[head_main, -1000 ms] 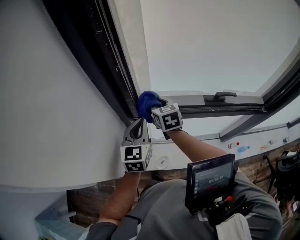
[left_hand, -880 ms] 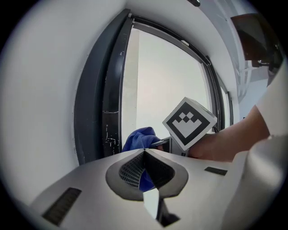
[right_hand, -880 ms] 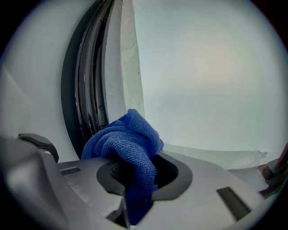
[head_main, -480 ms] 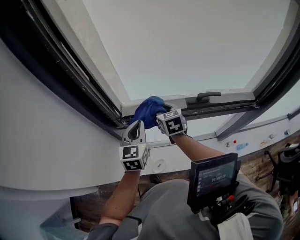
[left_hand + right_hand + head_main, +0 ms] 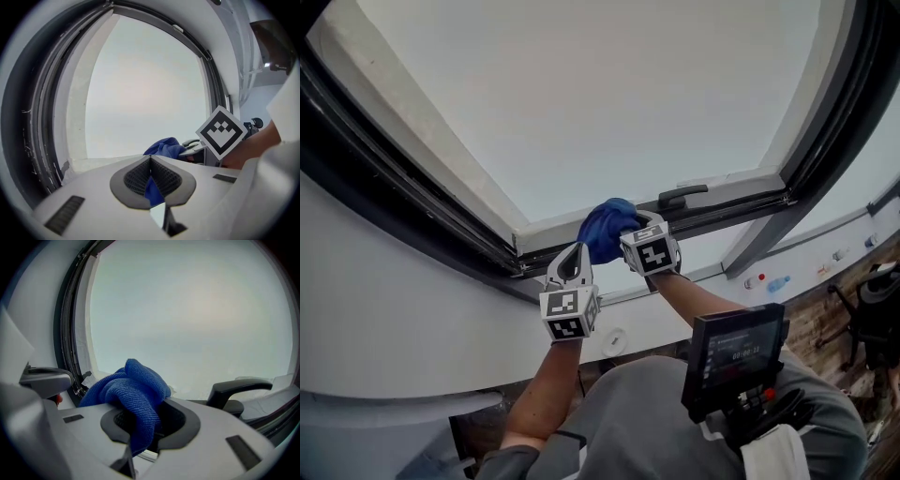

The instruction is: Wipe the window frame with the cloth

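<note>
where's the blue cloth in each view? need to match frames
Head view: blue cloth centre, against the lower frame.
Left gripper view: low, right of centre, beyond the jaw tips.
Right gripper view: lower centre, clamped in the right gripper.
Shared landmark: dark window frame, left of the cloth in all three.

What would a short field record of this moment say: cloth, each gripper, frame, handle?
cloth: blue, bunched, at the lower rail of the window frame, near its corner
right gripper: shut on the cloth
left gripper: jaws together beside the cloth; a blue sliver shows between them, source unclear
window handle: black, right of the cloth, untouched
</note>
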Demonstrator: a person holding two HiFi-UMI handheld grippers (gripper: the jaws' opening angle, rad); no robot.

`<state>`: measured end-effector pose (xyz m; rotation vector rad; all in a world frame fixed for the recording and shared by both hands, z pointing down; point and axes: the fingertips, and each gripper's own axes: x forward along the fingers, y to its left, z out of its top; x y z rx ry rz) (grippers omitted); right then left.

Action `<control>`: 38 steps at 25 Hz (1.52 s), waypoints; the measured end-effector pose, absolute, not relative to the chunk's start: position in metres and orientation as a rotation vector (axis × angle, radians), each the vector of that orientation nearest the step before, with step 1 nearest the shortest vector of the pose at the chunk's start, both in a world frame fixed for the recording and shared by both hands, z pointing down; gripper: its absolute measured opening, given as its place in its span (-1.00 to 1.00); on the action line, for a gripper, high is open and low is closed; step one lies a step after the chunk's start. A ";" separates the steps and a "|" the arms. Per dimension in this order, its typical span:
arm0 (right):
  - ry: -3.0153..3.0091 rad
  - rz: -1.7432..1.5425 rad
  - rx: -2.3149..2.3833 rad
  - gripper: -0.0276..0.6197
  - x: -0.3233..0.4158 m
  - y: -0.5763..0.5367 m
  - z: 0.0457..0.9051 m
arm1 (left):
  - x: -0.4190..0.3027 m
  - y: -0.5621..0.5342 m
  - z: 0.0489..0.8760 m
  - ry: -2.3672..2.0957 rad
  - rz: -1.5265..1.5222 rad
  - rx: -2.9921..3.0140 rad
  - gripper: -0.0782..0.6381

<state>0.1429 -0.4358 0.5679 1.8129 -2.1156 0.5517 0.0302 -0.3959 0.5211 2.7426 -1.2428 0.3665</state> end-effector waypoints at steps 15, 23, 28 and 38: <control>-2.116 0.497 2.005 -0.62 0.183 -0.406 0.518 | 0.071 -0.402 0.498 -1.129 0.339 2.824 -0.76; -2.052 0.504 2.207 -0.62 0.260 -0.357 0.493 | 0.154 -0.368 0.485 -0.876 0.307 2.933 -0.76; -1.935 0.556 2.247 -0.62 0.301 -0.340 0.518 | 0.183 -0.354 0.489 -0.808 0.325 2.970 -0.76; -1.885 0.495 2.039 -0.62 0.310 -0.365 0.562 | 0.211 -0.354 0.494 -0.824 0.376 2.999 -0.76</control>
